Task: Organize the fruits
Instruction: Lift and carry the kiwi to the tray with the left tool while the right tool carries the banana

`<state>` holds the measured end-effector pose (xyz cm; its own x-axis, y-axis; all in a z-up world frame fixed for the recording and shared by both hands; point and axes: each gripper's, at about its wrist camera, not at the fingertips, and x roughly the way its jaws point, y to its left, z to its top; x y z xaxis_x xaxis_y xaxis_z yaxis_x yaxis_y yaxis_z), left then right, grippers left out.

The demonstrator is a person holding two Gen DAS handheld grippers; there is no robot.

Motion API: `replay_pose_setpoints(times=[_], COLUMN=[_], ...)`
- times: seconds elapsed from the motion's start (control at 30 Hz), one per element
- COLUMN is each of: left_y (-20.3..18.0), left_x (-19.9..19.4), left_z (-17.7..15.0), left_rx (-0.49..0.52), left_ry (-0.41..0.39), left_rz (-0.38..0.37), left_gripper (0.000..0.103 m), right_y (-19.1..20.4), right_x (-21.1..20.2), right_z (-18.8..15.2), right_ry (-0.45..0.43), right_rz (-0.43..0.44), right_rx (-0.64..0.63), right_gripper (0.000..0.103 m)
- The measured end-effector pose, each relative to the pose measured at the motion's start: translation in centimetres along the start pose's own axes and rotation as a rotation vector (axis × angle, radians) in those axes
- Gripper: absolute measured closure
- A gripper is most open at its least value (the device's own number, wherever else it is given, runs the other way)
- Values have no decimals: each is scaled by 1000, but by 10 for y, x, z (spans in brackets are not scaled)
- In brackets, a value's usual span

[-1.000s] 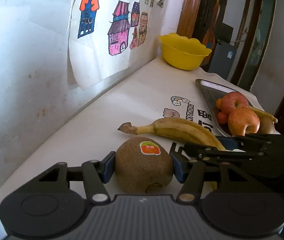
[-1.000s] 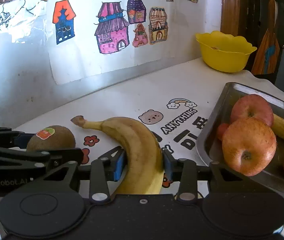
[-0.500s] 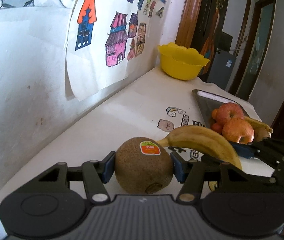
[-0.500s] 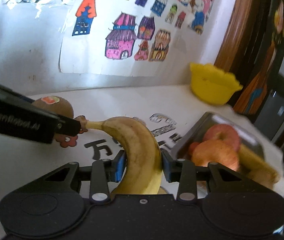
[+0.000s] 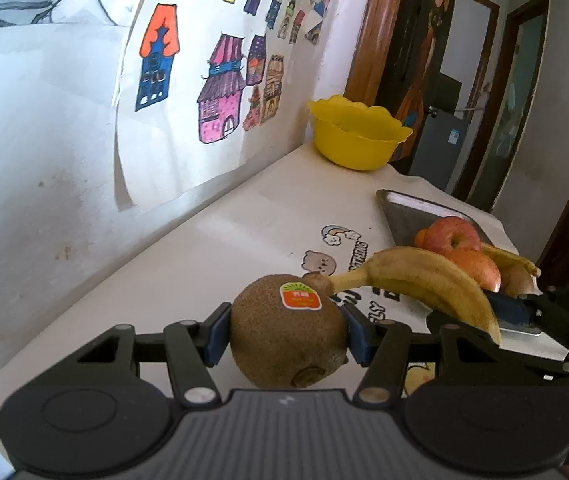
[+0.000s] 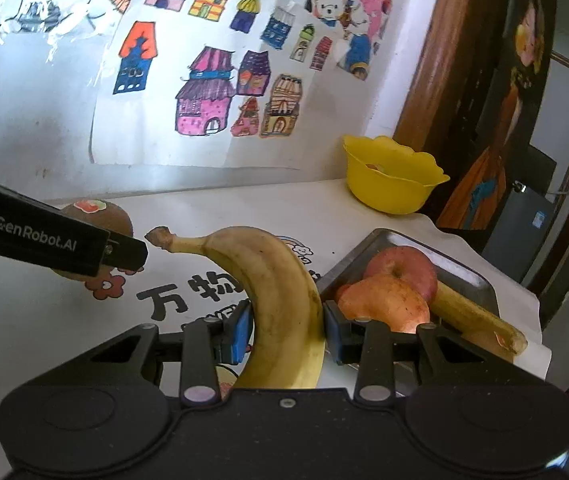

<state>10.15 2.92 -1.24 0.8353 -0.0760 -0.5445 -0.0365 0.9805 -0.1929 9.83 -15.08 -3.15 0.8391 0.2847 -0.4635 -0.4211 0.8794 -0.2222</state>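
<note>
Metal tray [image 6: 472, 280] w/ apples [image 6: 400, 270], banana (partly hidden) [image 6: 472, 314], yellow bowl [image 6: 392, 190] behind

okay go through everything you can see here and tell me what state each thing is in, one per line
left gripper: shut on the kiwi
kiwi: gripped, sticker up
right gripper: shut on the banana
banana: gripped, stem toward the kiwi
tray: on the table, holding two apples, another banana and more fruit
apples: in the tray, touching
yellow bowl: upright at the table's far end, contents unclear
</note>
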Motion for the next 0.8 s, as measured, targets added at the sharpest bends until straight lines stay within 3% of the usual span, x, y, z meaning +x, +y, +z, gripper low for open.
replay_pose_setpoints(times=[0.23,0.47,0.8], left_y=[-8,-28,-90], left_x=[3,6,34], left_z=[6,32,81], left_rx=[-8,11,100], left_ry=[-18,-69,-144], left_rz=[-19,-56,-138], left_gripper=[41,41,41], right_y=[-9,-31,-104], right_x=[-5,-15,-12], right_z=[0,8,25], right_ry=[-21,-70,-139], right_rz=[-16,-50,-156], right_rx=[41,96,230], right_gripper=[64,64,64])
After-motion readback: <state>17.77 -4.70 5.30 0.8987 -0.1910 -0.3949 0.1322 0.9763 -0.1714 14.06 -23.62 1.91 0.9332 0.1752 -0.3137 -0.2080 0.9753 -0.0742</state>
